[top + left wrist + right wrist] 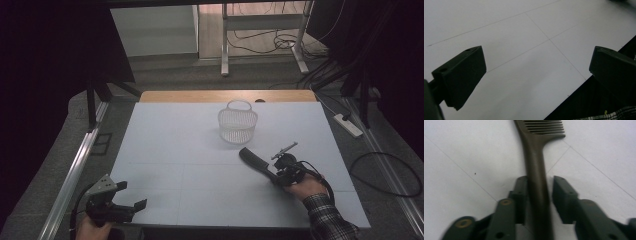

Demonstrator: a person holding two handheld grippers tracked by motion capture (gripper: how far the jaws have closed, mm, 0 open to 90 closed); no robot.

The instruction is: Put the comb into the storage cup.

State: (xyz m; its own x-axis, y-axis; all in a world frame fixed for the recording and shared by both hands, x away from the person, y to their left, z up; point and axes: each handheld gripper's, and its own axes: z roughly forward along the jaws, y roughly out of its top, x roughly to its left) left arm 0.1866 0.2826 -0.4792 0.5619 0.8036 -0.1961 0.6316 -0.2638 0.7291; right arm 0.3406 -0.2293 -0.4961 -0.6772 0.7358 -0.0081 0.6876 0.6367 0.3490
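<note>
A dark comb (255, 162) lies on the white table (165, 140), right of the middle, with its teeth pointing toward the far left. In the right gripper view the comb's (536, 157) handle runs between the jaws of my right gripper (540, 192). The left pad touches the handle and a thin gap shows at the right pad. From above, my right gripper (276, 176) sits low at the handle's near end. My left gripper (131, 195) rests at the table's near left corner. Its jaws (536, 70) stand wide apart with bare table between them.
A white mesh basket (237, 122) with a handle stands upright at the back middle of the table, beyond the comb. A power strip (348, 125) and cables lie on the floor to the right. Metal rails run along both sides.
</note>
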